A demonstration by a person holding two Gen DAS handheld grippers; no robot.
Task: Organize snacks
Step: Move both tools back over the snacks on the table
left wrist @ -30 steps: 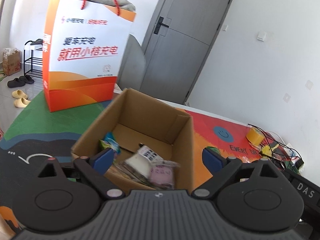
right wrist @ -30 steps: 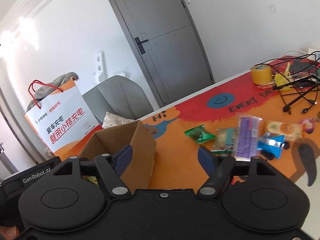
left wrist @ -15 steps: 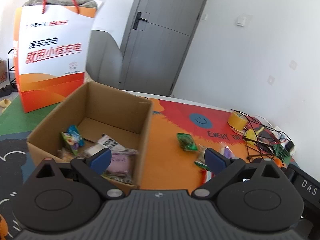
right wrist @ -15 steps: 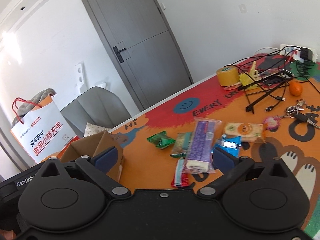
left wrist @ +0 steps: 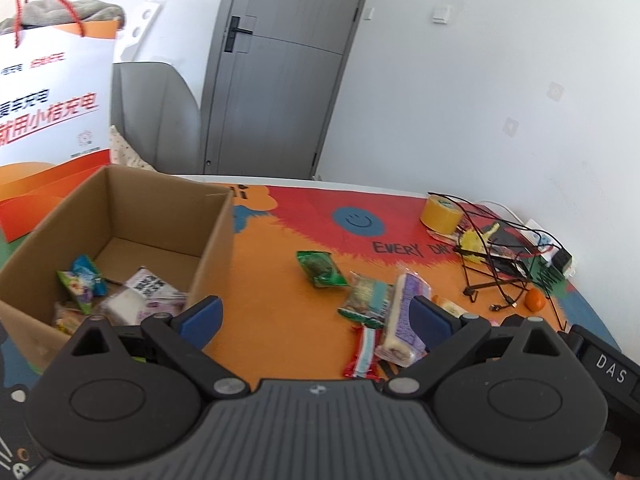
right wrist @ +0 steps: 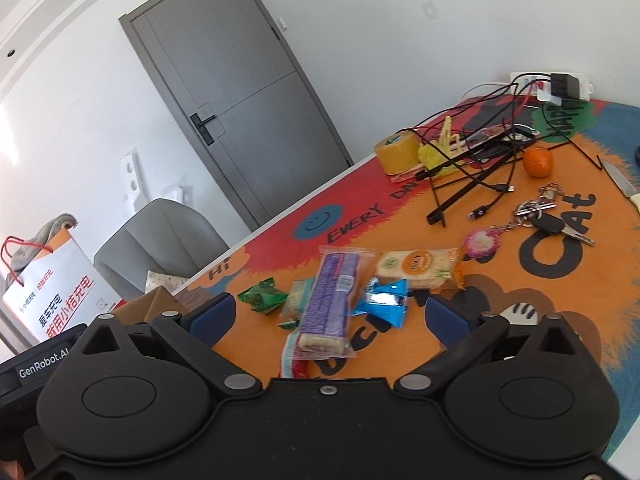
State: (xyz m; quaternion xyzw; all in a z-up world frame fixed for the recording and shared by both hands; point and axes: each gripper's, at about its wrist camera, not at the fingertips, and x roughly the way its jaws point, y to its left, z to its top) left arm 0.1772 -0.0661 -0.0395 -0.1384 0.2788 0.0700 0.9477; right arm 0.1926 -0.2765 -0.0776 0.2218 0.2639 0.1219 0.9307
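Observation:
An open cardboard box (left wrist: 212,240) at the left holds several snack packets (left wrist: 140,296). Loose snacks lie on the mat to its right: a green packet (left wrist: 318,268), a purple bar (left wrist: 404,316), a red stick (left wrist: 362,354). My left gripper (left wrist: 316,316) is open and empty, above the mat between box and snacks. My right gripper (right wrist: 328,314) is open and empty, just above the purple bar (right wrist: 330,300). Around it lie a green packet (right wrist: 262,295), a blue packet (right wrist: 384,300) and a biscuit pack (right wrist: 416,268).
An orange-white paper bag (left wrist: 48,120) stands behind the box. A tape roll (right wrist: 396,152), tangled black cables (right wrist: 472,168), an orange (right wrist: 538,162), keys (right wrist: 544,216) and a knife (right wrist: 620,184) lie at the right. A grey chair (right wrist: 160,240) stands beyond the table.
Both grippers have swung right, away from the box and toward the loose snacks. The right gripper has come close over the purple bar. Both stayed open.

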